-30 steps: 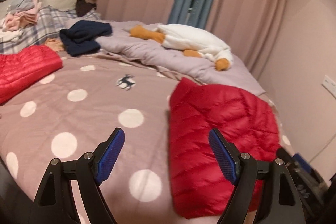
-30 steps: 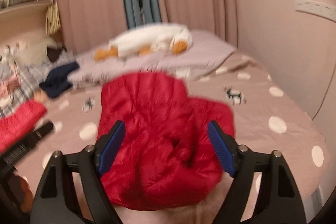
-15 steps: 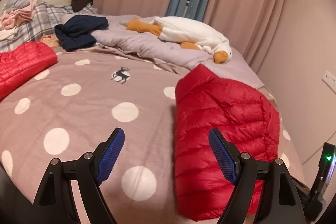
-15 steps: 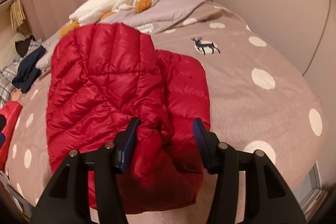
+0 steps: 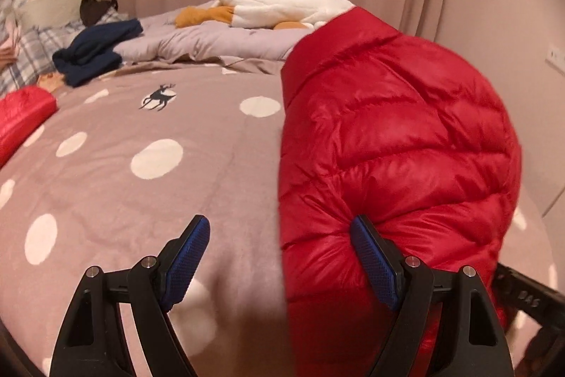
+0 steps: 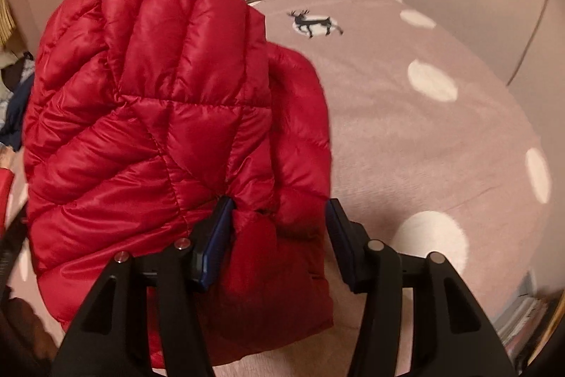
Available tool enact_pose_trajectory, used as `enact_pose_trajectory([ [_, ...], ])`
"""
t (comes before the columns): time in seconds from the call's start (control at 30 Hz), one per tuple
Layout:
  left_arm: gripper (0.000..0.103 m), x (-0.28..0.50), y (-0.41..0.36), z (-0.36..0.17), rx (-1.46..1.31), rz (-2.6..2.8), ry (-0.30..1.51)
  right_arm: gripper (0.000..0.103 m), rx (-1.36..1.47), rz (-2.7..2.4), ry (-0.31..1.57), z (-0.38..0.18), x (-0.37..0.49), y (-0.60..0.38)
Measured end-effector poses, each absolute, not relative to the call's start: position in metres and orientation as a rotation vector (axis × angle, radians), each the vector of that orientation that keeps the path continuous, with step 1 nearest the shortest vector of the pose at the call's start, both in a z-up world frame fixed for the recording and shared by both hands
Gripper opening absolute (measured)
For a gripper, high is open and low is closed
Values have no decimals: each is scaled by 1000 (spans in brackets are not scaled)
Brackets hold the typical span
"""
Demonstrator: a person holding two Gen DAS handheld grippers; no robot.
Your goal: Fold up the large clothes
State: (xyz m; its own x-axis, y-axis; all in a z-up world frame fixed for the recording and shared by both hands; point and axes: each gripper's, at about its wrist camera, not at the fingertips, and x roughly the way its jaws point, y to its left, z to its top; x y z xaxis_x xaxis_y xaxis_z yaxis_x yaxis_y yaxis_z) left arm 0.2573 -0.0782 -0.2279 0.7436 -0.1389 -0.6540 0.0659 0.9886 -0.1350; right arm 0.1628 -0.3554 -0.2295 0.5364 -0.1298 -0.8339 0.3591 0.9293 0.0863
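Red puffer jacket (image 6: 169,136) looks half-folded on the bed (image 6: 406,143): right tool (image 6: 279,228) half-shut around its bunched near edge, left tool (image 5: 279,257) wide open, holding nothing.

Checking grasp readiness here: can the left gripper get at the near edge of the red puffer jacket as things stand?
Probably yes. The left gripper is open, one pad already dents the red puffer jacket, and only bare bedspread lies beside the edge.
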Motion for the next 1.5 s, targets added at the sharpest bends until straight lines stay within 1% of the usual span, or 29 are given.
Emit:
enact_pose_trajectory([
  [0.13,82,274,-80,-245,-119,-148,807,57,291,-270,970,-238,164,-362],
  [0.23,82,276,-75,-243,-120,-169,815,62,273,-274,975,-241,167,-360],
  [0.33,80,272,-69,-223,-99,-157,795,61,270,-275,988,-226,170,-364],
  [0.37,78,272,-67,-214,-86,-158,771,59,253,-273,975,-215,171,-366],
  [0.47,69,276,-64,-184,-38,-144,723,59,215,-272,900,-179,165,-363],
  [0.5,69,281,-60,-175,-40,-144,717,59,224,-272,879,-168,163,-362],
  [0.63,65,310,-42,-156,-113,-154,724,52,191,-220,755,-121,175,-349],
  [0.7,62,333,-34,-155,-141,-161,736,40,203,-154,721,-106,191,-344],
  [0.73,62,344,-34,-157,-140,-159,731,38,212,-125,719,-103,202,-342],
  [0.8,62,365,-35,-163,-117,-139,728,30,237,-86,729,-106,228,-342],
  [0.87,62,385,-42,-181,-84,-140,766,27,268,-52,758,-118,246,-342],
  [0.97,62,398,-57,-217,-64,-174,831,27,271,-106,875,-151,279,-342],
  [1.07,62,407,-72,-236,-12,-177,857,27,247,-138,963,-177,300,-342],
  [1.13,62,411,-68,-240,-70,-199,865,24,220,-163,982,-183,309,-346],
  [1.3,62,417,-60,-243,-164,-261,913,24,244,-184,1012,-204,318,-358],
  [1.47,62,404,-62,-224,-142,-210,880,27,290,-174,942,-186,301,-361],
  [1.5,61,401,-60,-220,-144,-210,875,29,300,-170,927,-182,296,-361],
])
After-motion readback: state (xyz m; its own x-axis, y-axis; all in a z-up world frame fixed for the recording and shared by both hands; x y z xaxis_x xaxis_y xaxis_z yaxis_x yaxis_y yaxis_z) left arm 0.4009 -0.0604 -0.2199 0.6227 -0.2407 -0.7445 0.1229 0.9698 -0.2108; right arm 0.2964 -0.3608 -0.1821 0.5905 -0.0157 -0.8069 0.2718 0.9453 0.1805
